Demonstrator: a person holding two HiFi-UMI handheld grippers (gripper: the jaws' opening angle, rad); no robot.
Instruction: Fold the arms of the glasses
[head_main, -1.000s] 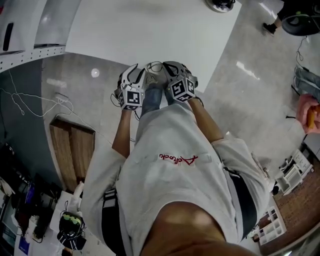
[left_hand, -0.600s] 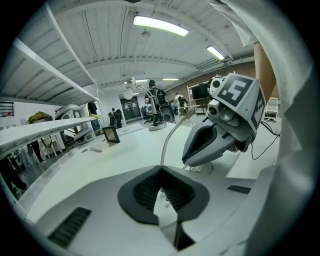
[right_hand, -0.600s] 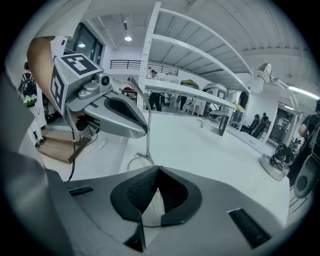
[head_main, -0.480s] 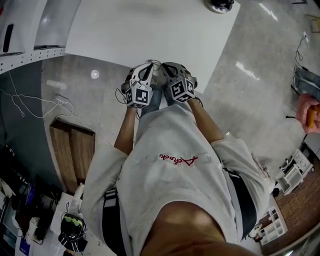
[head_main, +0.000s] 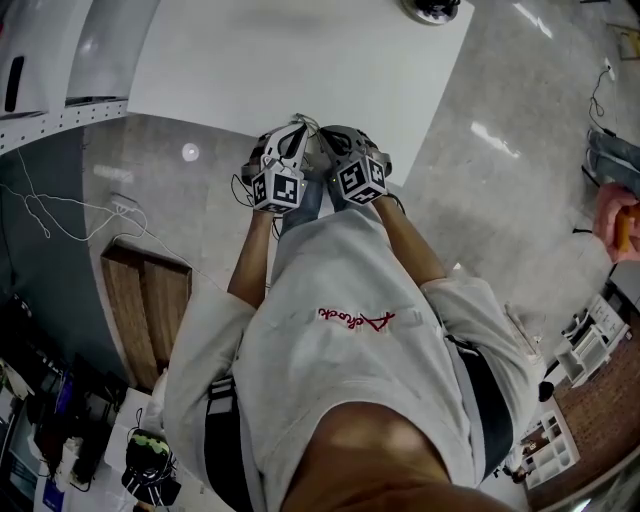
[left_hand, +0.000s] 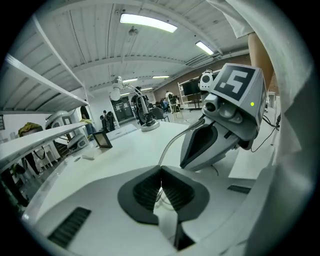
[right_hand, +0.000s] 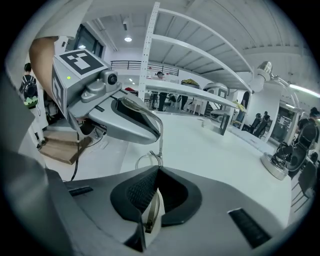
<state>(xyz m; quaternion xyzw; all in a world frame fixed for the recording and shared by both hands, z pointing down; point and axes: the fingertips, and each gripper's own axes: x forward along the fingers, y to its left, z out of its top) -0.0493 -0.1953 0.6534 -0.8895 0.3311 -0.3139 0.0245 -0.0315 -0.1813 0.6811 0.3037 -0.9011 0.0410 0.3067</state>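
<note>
Glasses: held aloft at head view's centre, over the white surface edge. Right hand-held gripper pinches them, apparently as an anchor. Left hand-held gripper pinches the thin arm, likely to swing it inward

Before me stretches a broad white desk; on the glossy grey floor to my left lie a brown wooden panel and a thin white cable.

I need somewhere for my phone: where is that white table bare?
Bare: the broad middle of the white table, between the dark round object at its far edge and the near edge. Crowded: that near edge, where the left hand-held gripper and right hand-held gripper pinch thin wire-framed glasses.
</note>
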